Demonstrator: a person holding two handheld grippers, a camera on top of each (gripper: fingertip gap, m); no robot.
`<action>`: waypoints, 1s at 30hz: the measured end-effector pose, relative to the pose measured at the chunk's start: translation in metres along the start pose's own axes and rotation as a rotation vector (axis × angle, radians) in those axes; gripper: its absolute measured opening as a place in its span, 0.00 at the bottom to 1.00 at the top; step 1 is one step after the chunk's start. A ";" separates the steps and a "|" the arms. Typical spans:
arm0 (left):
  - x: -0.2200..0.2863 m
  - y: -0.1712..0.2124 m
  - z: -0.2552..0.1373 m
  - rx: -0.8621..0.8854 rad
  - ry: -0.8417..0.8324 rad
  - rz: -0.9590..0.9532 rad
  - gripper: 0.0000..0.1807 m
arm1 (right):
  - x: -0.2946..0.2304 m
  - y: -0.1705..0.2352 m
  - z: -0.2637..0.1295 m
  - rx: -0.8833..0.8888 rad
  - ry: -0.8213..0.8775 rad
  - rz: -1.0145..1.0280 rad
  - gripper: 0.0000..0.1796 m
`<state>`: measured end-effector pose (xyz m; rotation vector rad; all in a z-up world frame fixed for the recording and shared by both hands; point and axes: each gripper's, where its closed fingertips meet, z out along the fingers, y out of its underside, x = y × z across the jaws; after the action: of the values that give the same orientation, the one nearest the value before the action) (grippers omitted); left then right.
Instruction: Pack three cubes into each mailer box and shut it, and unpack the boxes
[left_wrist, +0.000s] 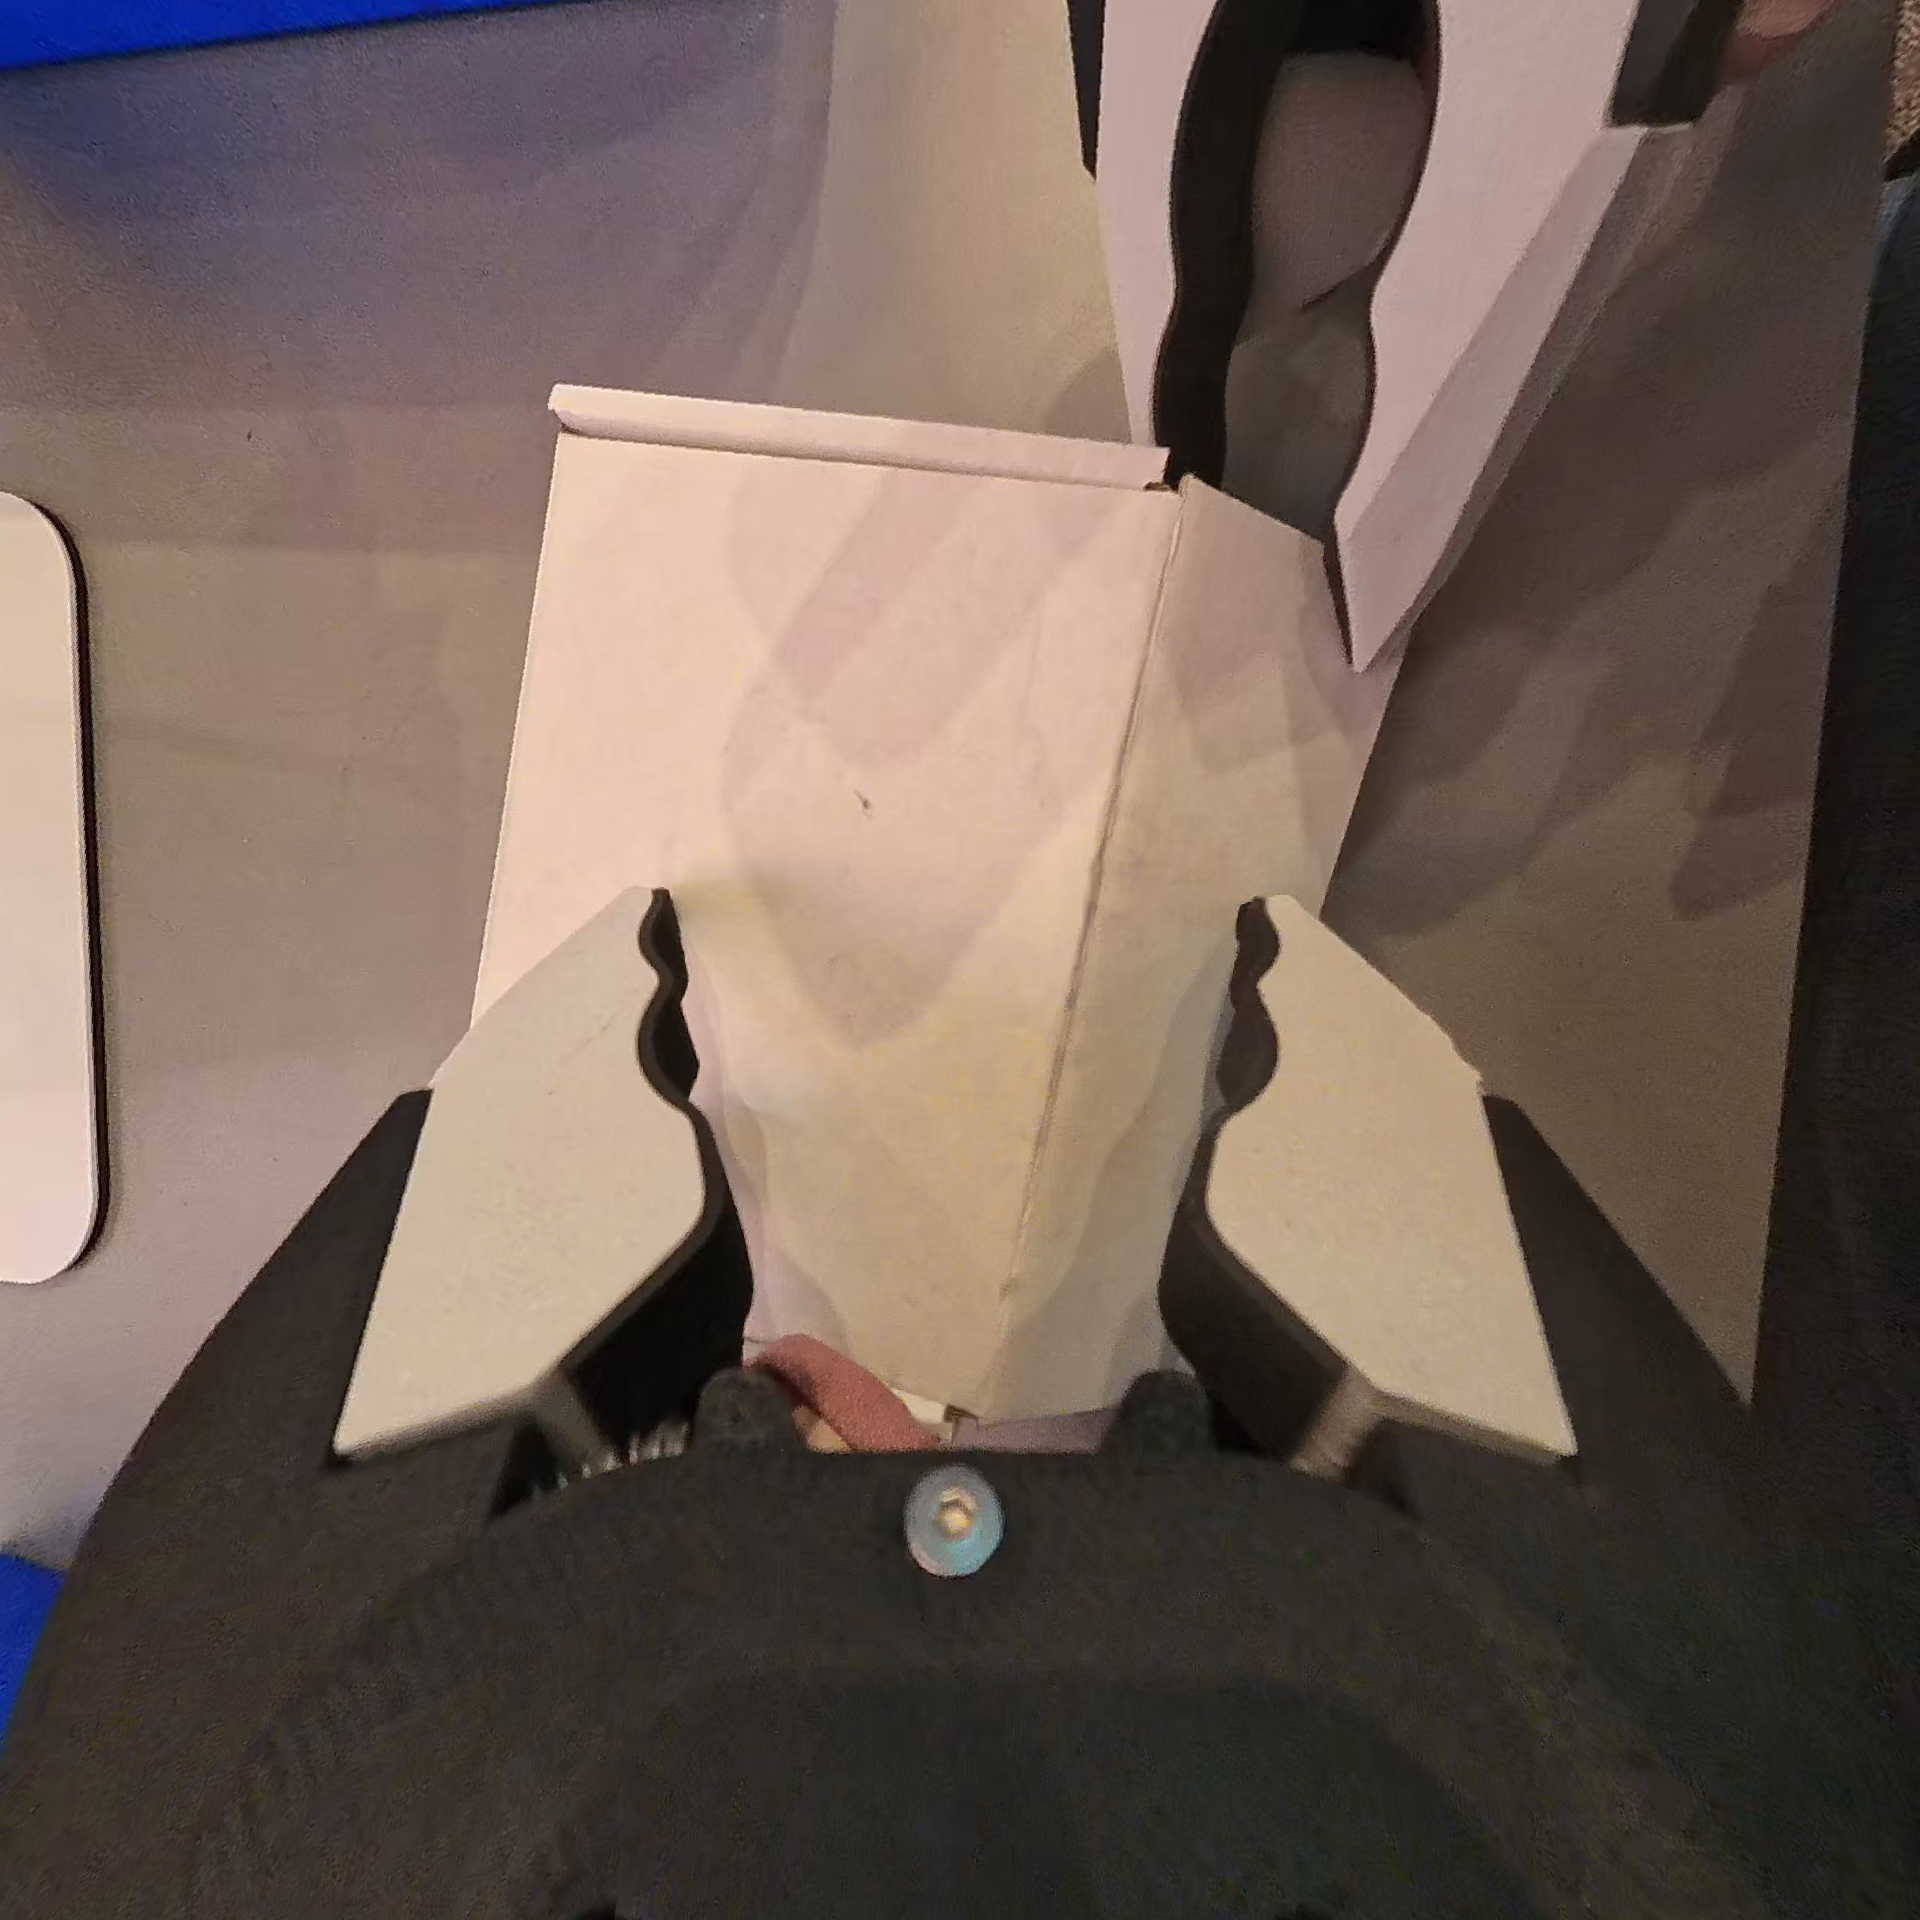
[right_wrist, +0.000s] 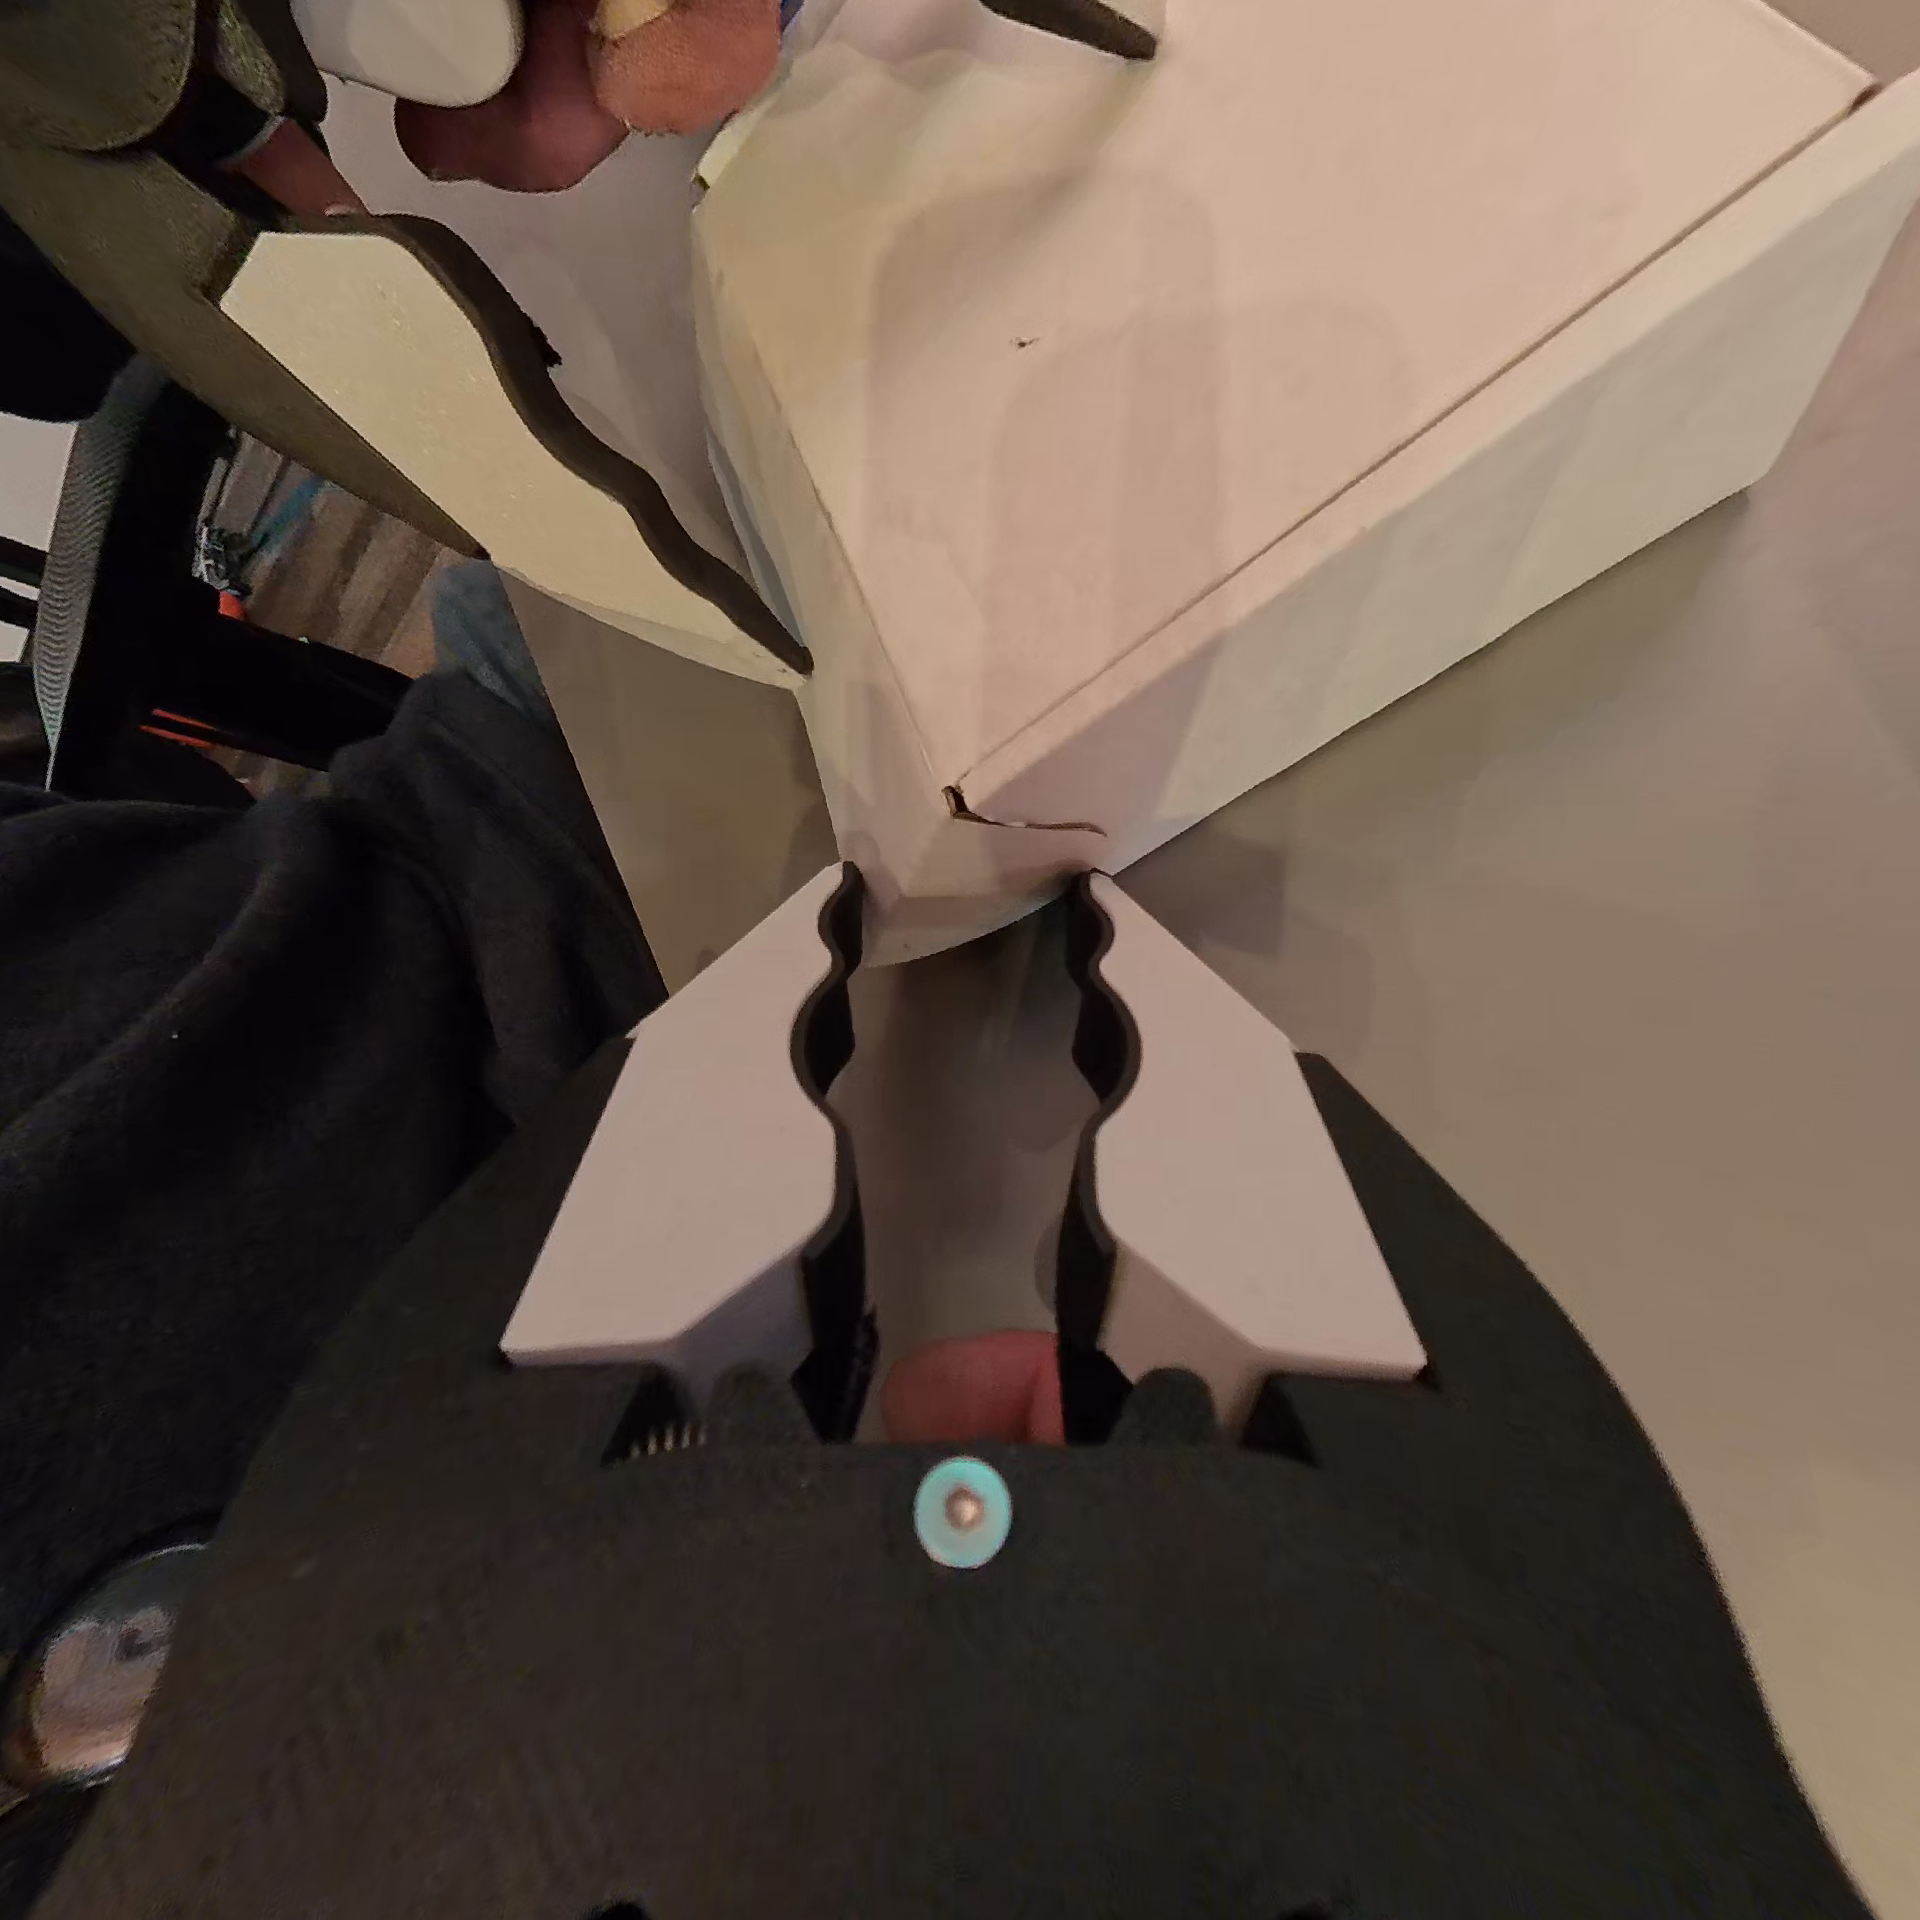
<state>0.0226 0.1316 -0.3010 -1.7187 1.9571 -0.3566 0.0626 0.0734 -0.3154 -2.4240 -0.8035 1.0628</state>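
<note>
A closed white mailer box (left_wrist: 883, 727) lies on the grey table, and no cubes show. My left gripper (left_wrist: 956, 925) is spread wide around the box's near end, with a finger against each side. It also shows in the right wrist view, where one finger (right_wrist: 499, 447) lies along the box's side. My right gripper (right_wrist: 966, 883) is narrowed on the box's corner (right_wrist: 966, 862), both fingertips touching it just below a small tear at the lid seam. In the left wrist view the right gripper (left_wrist: 1262, 561) sits at the box's far right corner.
A white board with rounded corners (left_wrist: 42, 883) lies at the left of the grey table (left_wrist: 312, 623). The table's right edge (left_wrist: 1860, 935) runs close beside the box. A person's dark clothing (right_wrist: 260, 987) and a black chair frame (right_wrist: 208, 665) are beyond that edge.
</note>
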 end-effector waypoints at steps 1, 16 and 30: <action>0.000 0.000 0.000 -0.004 -0.003 0.006 0.56 | -0.001 0.000 0.000 0.000 -0.004 0.003 0.21; 0.004 0.002 0.001 -0.032 0.014 0.036 0.59 | -0.009 0.002 0.004 -0.006 -0.026 -0.010 0.21; 0.007 0.005 0.003 -0.073 0.025 0.075 0.65 | -0.019 0.002 0.012 -0.029 -0.078 -0.009 0.20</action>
<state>0.0194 0.1255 -0.3074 -1.6879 2.0697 -0.2851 0.0443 0.0611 -0.3143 -2.4128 -0.8602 1.1563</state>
